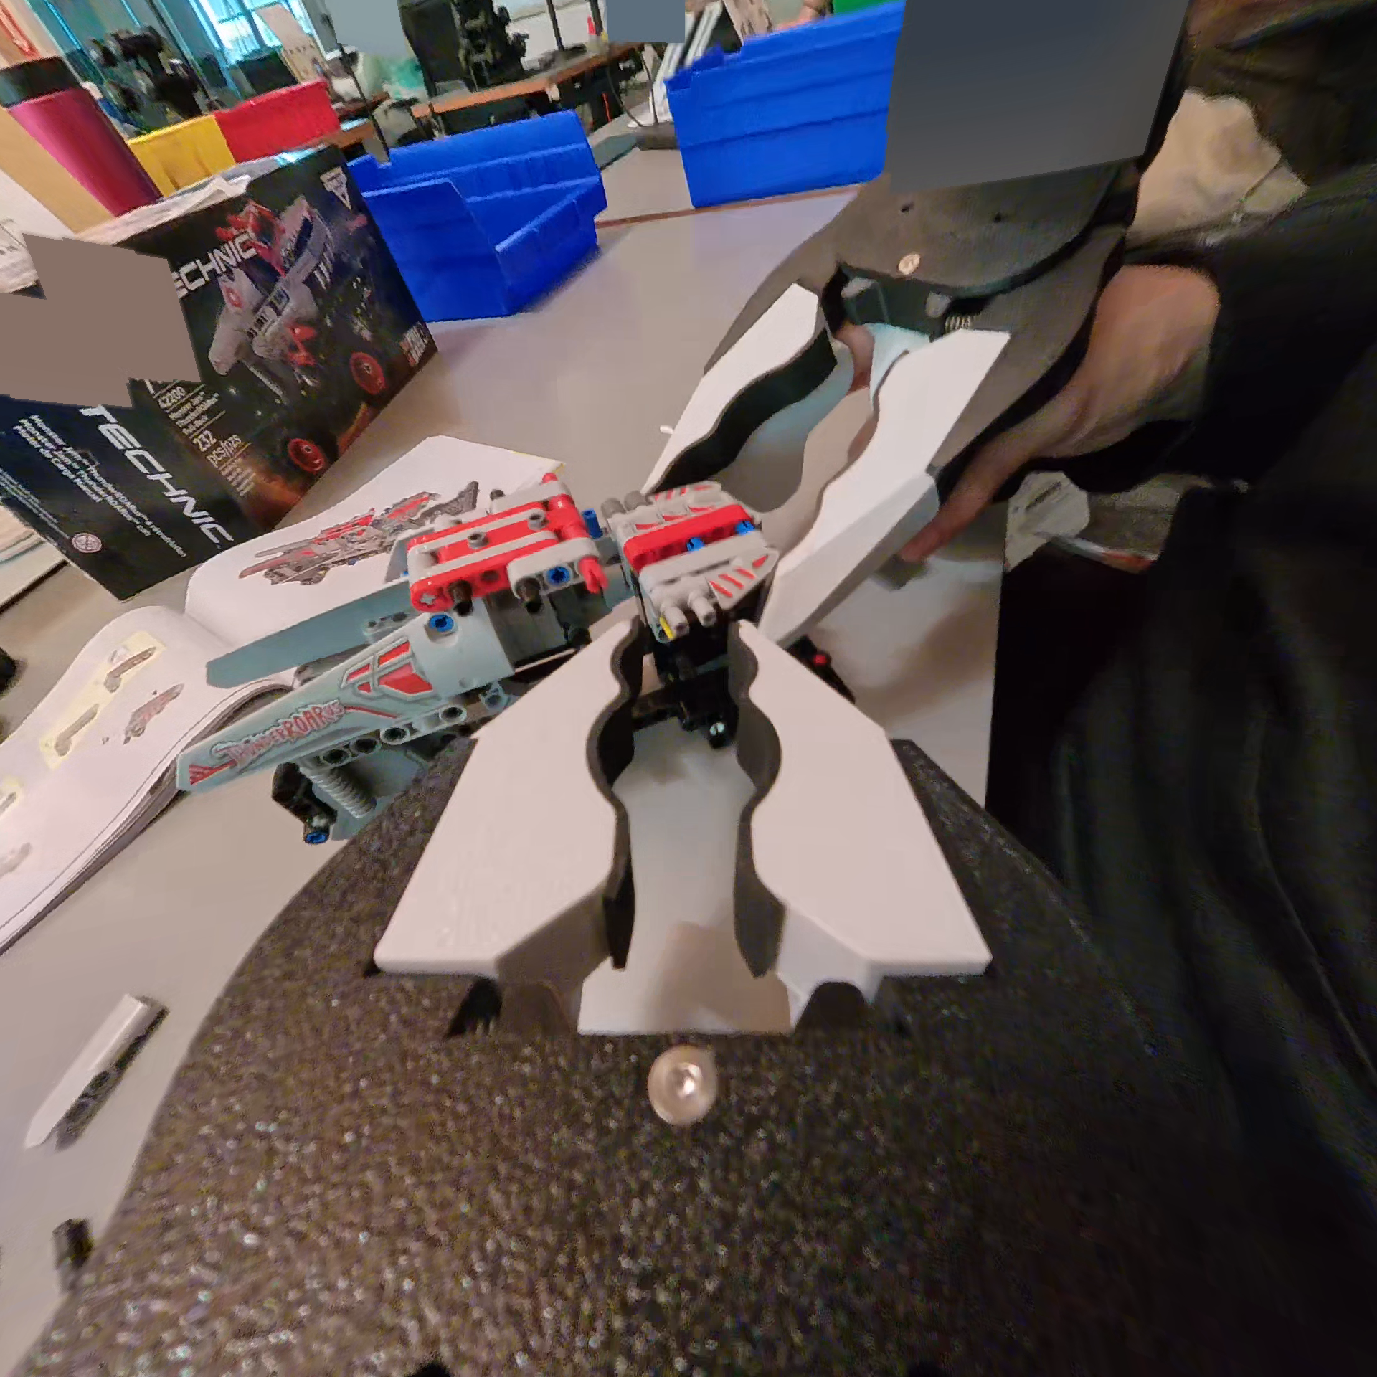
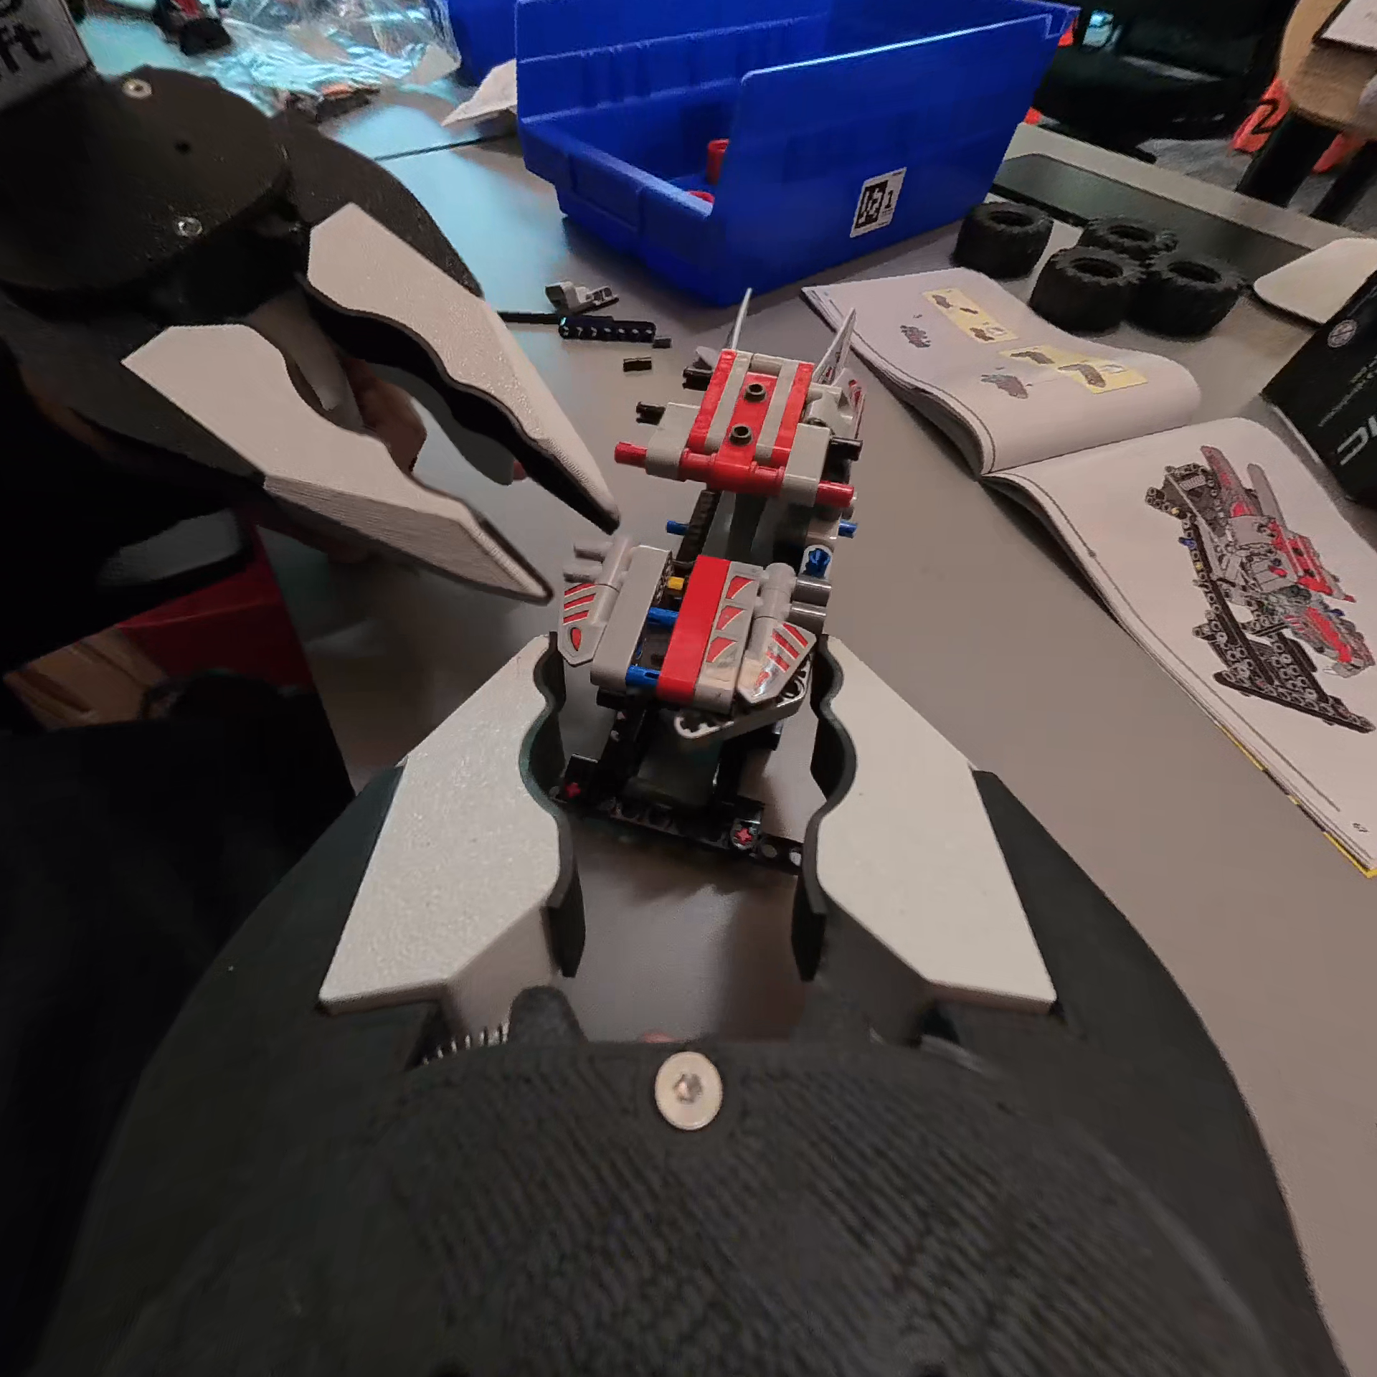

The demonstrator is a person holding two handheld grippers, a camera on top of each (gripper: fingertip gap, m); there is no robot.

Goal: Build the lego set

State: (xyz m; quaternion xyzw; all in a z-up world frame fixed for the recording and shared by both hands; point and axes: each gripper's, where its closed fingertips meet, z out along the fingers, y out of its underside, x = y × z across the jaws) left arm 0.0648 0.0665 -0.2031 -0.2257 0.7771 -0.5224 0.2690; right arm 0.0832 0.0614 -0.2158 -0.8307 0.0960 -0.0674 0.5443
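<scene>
Red-and-grey lego truck body (image 2: pixel 734 566), wheels unfitted.

Blue bin (image 2: pixel 745 149) sits at the far side of the bench (image 2: pixel 1006 596). Left of the blue bin, crumpled clear plastic bags (image 2: pixel 298 52). From the other side, a yellow bin (image 1: pixel 179 153) and red bin (image 1: pixel 279 119) stand left of more blue bins (image 1: pixel 492 201), a magenta cylinder (image 1: pixel 82 149) further left.

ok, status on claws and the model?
Right claw clamped round lego truck nose. Left claw straddling its black frame, grip unclear. Nothing blocking.
</scene>
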